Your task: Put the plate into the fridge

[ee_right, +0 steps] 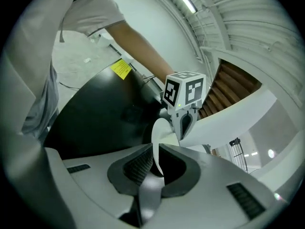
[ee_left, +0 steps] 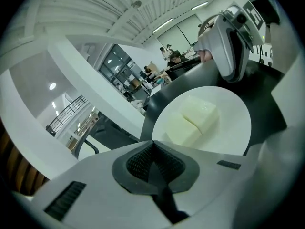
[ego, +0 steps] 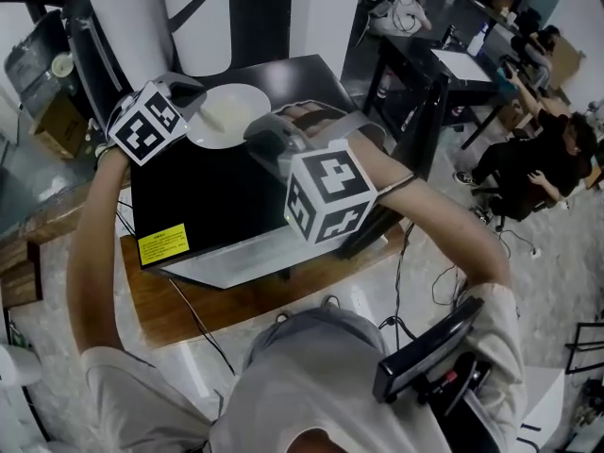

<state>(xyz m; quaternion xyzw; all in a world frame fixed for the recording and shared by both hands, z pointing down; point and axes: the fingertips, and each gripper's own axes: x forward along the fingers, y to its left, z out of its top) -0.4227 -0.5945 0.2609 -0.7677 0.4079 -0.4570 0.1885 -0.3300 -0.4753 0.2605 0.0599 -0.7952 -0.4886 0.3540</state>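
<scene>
Plate: I see the white plate [ego: 226, 116] over the far part of the black fridge [ego: 208, 196] top, held between my two tongs. I cannot tell if its underside touches the top.
On the plate: two pale blocks [ee_left: 193, 120] lie side by side and touching, near its middle.
Left gripper [ee_left: 155, 149]: its ribbed pads are drawn together at the plate's near rim, pinching it. From the head view it sits at the plate's left edge, its marker cube [ego: 146, 123] facing up.
Right gripper [ee_right: 155, 159]: closed on the opposite rim. In its own view I see the plate edge-on as a thin white blade running down between the pads.
Across the plate: each gripper view shows the other gripper at the plate's far edge.
Fridge: a low black box with a glossy top and a yellow label [ego: 163, 244] at its near left corner. It stands on a wooden board [ego: 179, 305].
Cables: dark cables [ego: 193, 314] trail down across the board.
Beyond: people sit at desks [ego: 444, 64] at the far right.
</scene>
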